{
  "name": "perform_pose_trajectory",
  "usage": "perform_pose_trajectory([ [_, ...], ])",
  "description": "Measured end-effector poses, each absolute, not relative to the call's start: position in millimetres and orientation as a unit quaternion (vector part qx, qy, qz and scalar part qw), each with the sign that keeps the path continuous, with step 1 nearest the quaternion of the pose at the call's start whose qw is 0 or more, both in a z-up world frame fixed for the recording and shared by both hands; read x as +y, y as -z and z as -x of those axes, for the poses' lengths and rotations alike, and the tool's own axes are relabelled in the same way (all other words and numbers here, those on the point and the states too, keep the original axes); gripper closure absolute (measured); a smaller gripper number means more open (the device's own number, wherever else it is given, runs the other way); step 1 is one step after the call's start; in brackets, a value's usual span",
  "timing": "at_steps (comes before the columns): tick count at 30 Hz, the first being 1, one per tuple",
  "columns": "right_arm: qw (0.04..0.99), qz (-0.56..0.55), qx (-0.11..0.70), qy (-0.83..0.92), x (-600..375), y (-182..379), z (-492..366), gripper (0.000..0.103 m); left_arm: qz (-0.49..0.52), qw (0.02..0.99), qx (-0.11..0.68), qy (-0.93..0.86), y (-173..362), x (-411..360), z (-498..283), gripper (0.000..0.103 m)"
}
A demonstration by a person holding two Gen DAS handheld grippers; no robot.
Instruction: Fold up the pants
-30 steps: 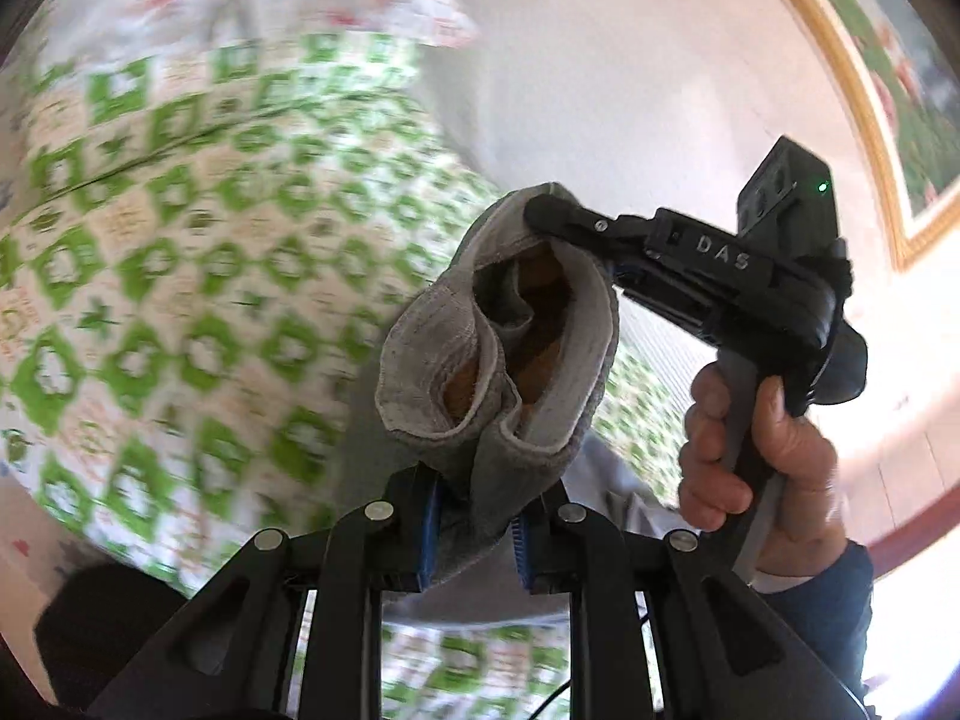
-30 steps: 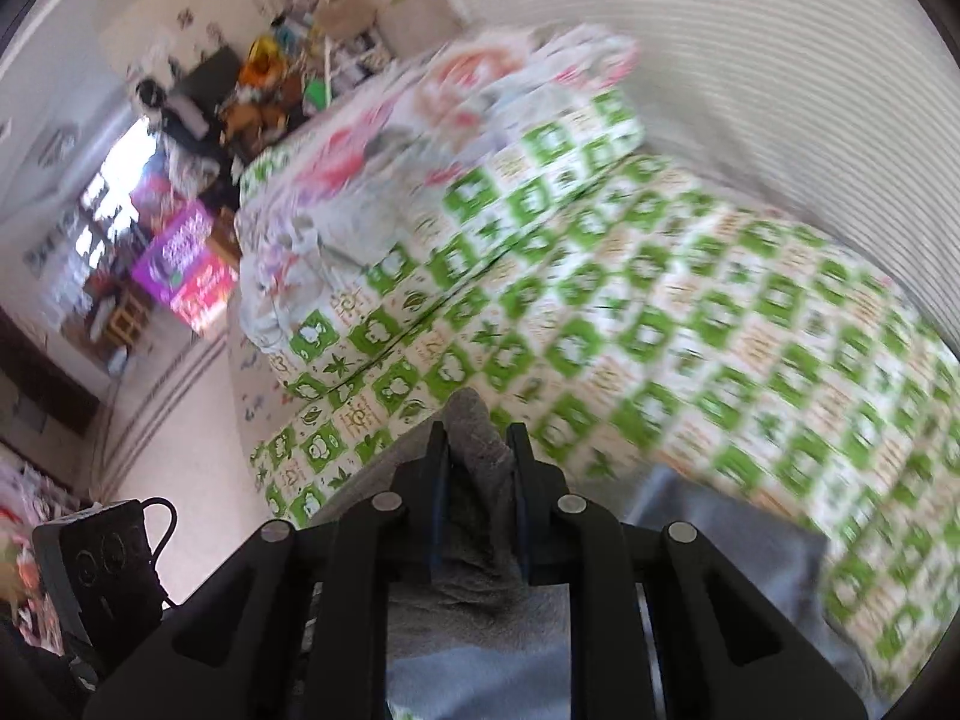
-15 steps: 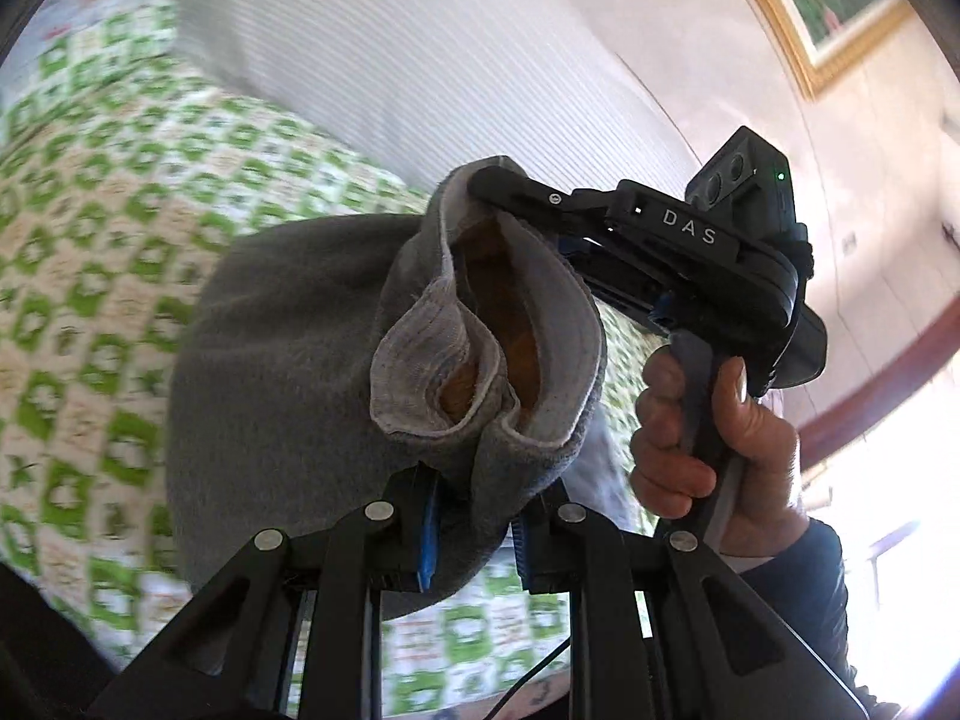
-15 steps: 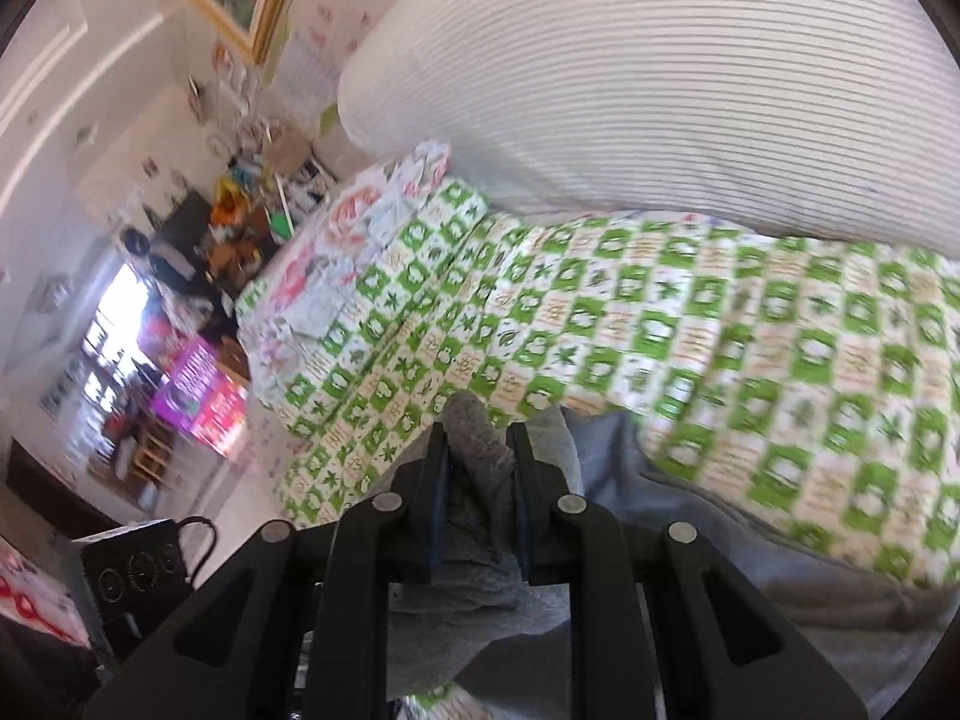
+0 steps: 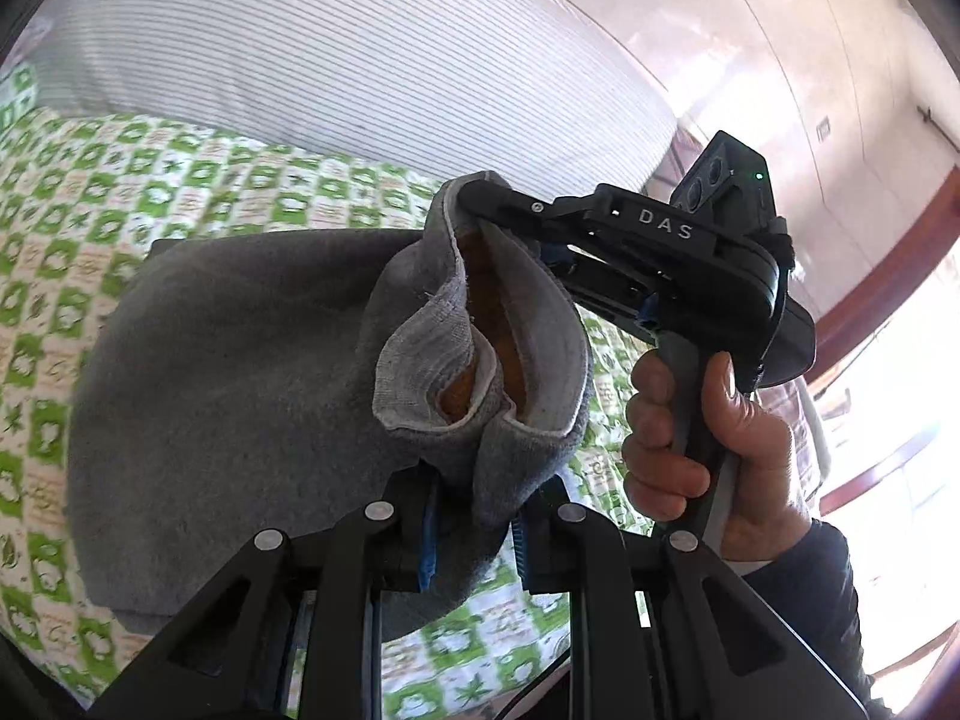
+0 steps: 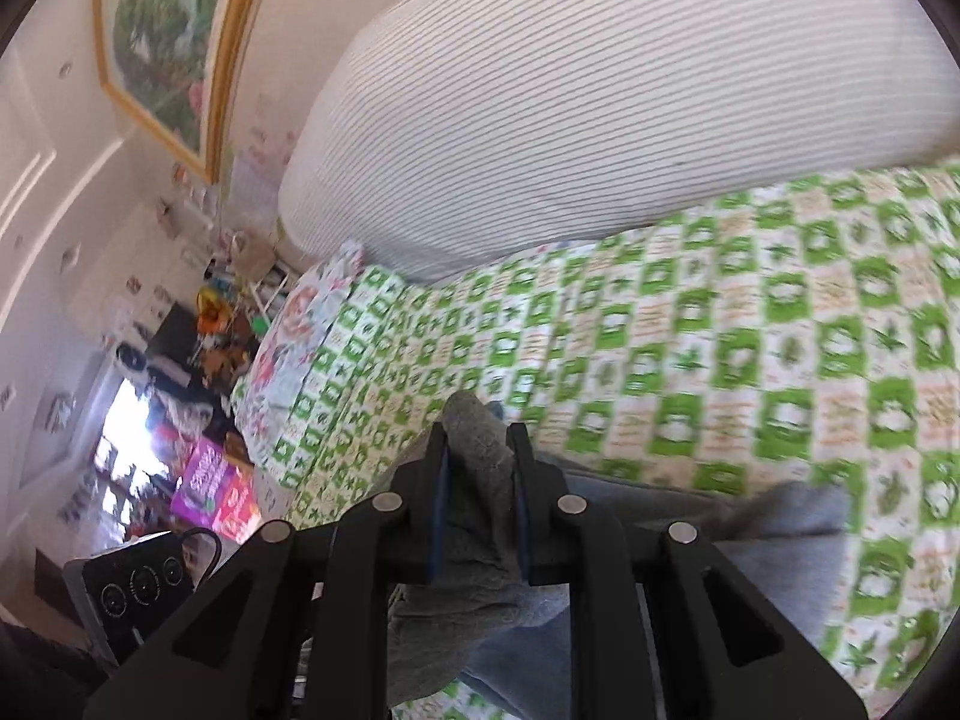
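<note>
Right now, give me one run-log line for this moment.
step: fold pants | left hand-held gripper: shut on grey pants | right hand-held gripper: shut on pants | pants: held over green checked bedspread | fold: not finished

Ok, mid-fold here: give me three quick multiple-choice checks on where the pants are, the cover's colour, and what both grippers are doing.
1. Where is the bulk of the grey pants?
A. on the checked bed cover
B. on the floor
C. on the striped pillow

2. The bed cover is checked in white and:
A. blue
B. green
C. red

3. What is the state of the grippers?
A. both open
B. only the left holds cloth
C. both shut on the pants

Answers:
1 A, the grey cloth spreads over the cover.
2 B, green squares.
3 C, cloth is pinched in the left gripper and the right gripper.
</note>
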State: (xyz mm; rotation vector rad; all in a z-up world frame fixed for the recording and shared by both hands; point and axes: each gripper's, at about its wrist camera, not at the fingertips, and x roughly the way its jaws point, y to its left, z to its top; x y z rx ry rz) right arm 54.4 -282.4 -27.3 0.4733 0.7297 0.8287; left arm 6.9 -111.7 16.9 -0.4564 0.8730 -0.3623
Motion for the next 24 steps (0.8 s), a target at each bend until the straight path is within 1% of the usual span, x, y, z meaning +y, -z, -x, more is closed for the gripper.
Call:
perform_pose_trajectory([
  [8,0.83,-0.265,0.327,-0.367,-336.8,39.4,-54.1,0.084,0.172,0.869,0.424,0.188,-6.7,-155.0,-25.3,0.084],
  [15,0.837,-0.271,0.338,-0.335,-359.5,59.6,-59.1,0.084,0.158,0.863,0.441,0.188,13.0,-175.3,-34.9,0.084],
  [17,0.84,-0.269,0.348,-0.32,-363.8,68.0,-60.6,0.083,0.155,0.86,0.447,0.192,19.8,-180.4,-38.9,0.079],
  [18,0.84,-0.271,0.355,-0.308,-367.3,73.4,-61.3,0.08,0.153,0.858,0.45,0.196,22.4,-182.0,-39.9,0.076],
  [19,0.84,-0.274,0.359,-0.3,-370.6,77.0,-62.0,0.077,0.151,0.856,0.452,0.199,25.0,-183.8,-40.2,0.068],
  [20,0.842,-0.278,0.366,-0.283,-375.6,80.6,-61.6,0.069,0.152,0.853,0.453,0.208,26.7,-184.3,-39.2,0.063],
  [21,0.846,-0.281,0.371,-0.26,-382.1,82.6,-59.7,0.054,0.154,0.851,0.454,0.213,25.5,-186.4,-35.6,0.059],
  [22,0.85,-0.283,0.373,-0.242,-388.3,83.4,-57.3,0.048,0.156,0.849,0.455,0.22,24.5,-185.8,-31.1,0.057],
  [23,0.854,-0.287,0.37,-0.227,-394.6,82.7,-53.8,0.044,0.158,0.847,0.456,0.223,23.0,-185.8,-26.0,0.056],
  [24,0.858,-0.29,0.366,-0.217,-401.4,80.8,-48.6,0.044,0.16,0.845,0.457,0.225,21.7,-184.8,-22.7,0.054],
])
